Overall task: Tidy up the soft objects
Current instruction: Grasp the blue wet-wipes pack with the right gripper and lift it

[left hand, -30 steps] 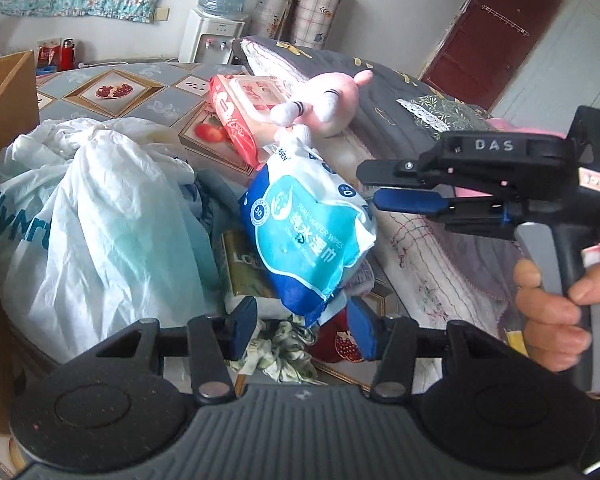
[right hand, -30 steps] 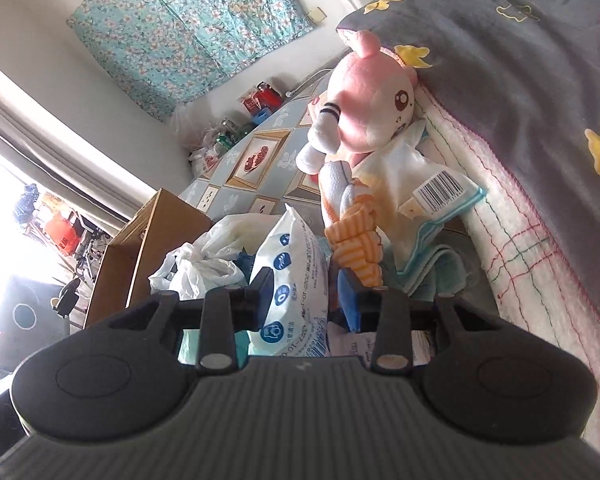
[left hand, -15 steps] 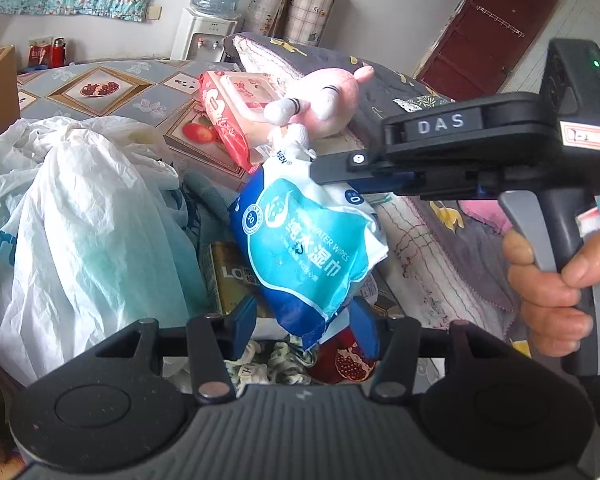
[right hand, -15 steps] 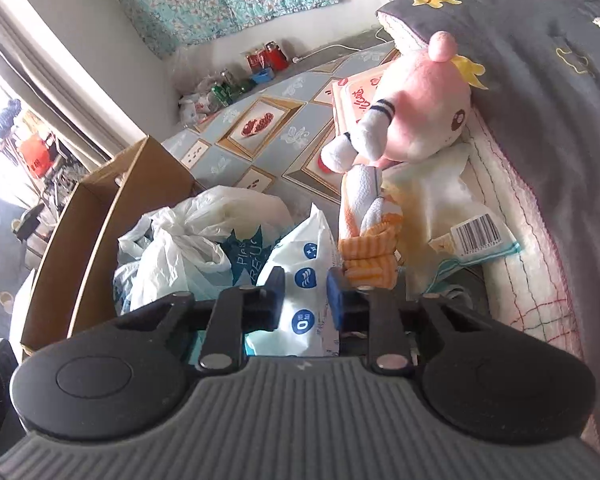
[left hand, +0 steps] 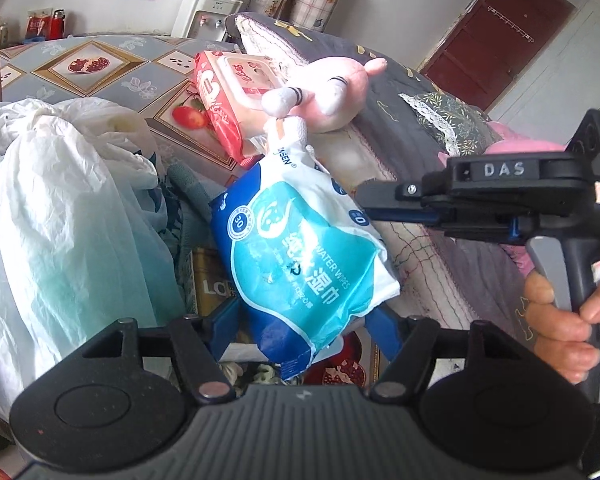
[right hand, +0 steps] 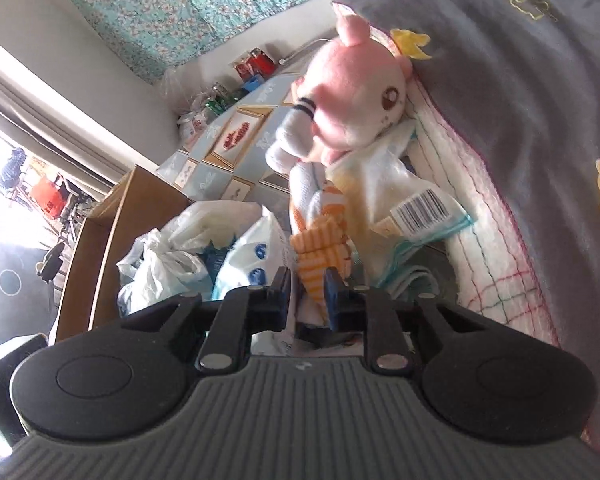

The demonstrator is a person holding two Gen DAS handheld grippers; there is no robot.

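Note:
A blue and white wet wipes pack [left hand: 296, 256] stands tilted in the air, and its lower end hangs between the fingers of my left gripper [left hand: 304, 330]. Those jaws are opening, and the pads stand just off the pack's sides. My right gripper [left hand: 362, 204] comes in from the right, held by a hand [left hand: 560, 332], and pinches the pack's upper right edge. Its jaws are opening a little. In the right wrist view the right gripper [right hand: 308, 294] shows a narrow gap with white wrapper and orange striped cloth [right hand: 320, 248] in it. The pack [right hand: 256, 256] lies left of it. A pink plush toy [left hand: 332, 88] lies behind.
A big white plastic bag [left hand: 60, 208] fills the left. A red wipes pack [left hand: 228, 92] leans beside the plush. A bed with a grey quilt [left hand: 412, 128] runs along the right. A folded towel with a barcode [right hand: 380, 200] lies under the plush. An open cardboard box [right hand: 100, 232] stands at the left.
My left jaws have widened around the pack's lower end. The right gripper came in from the right and narrowed on the pack's upper edge.

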